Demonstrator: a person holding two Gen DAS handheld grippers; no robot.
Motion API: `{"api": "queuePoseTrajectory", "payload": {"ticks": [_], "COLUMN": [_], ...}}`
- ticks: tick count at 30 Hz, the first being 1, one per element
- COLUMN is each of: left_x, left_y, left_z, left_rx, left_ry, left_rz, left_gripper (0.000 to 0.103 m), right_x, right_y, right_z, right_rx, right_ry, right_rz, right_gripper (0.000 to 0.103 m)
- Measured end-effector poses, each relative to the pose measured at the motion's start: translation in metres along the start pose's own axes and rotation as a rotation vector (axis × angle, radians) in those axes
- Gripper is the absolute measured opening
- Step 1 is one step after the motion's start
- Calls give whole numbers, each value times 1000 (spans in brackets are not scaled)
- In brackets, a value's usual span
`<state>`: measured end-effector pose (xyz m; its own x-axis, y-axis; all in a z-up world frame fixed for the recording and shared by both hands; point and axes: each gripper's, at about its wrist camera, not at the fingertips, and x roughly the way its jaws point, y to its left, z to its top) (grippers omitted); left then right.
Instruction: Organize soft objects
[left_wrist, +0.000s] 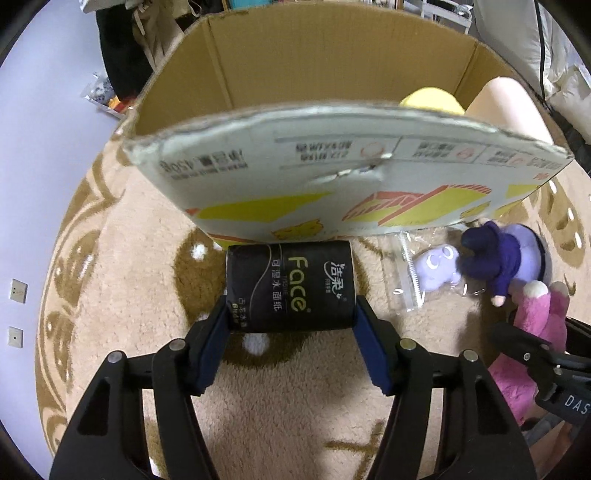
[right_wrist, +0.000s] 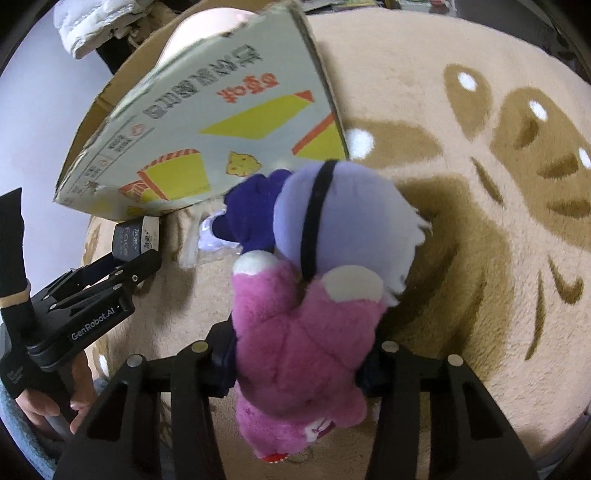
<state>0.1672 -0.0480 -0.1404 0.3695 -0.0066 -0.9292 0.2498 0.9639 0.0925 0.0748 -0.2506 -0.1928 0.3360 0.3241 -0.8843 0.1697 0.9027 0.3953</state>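
Note:
My left gripper is shut on a black tissue pack labelled "Face", held just in front of the open cardboard box; the pack also shows in the right wrist view. My right gripper is shut on a pink plush toy, also seen at the right edge of the left wrist view. A purple plush doll lies on the rug just beyond the pink toy, beside the box; it also shows in the left wrist view. A yellow soft object and a pale pink one sit inside the box.
A beige rug with brown animal pattern covers the floor. A clear plastic bag lies beside the purple doll. Clutter and dark clothing stand behind the box. The left gripper's body is at the left of the right wrist view.

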Motion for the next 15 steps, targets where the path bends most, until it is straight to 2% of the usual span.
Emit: {"api": "queuePoseTrajectory", "payload": {"ticks": [9,15], "left_x": [-39,-71], "left_y": [-5,0], "left_z": [-21,-33], "left_rx": [-23,-32], "left_ry": [-88,-161], "left_rz": [18,25], "left_gripper": [63,63], "right_x": [-32,-62], "right_y": [9,19], "right_z": [-6,-5], "right_rx": [-42,-97], "right_ry": [-110,-225], "right_rz": [18,21], "right_gripper": [49,49]}}
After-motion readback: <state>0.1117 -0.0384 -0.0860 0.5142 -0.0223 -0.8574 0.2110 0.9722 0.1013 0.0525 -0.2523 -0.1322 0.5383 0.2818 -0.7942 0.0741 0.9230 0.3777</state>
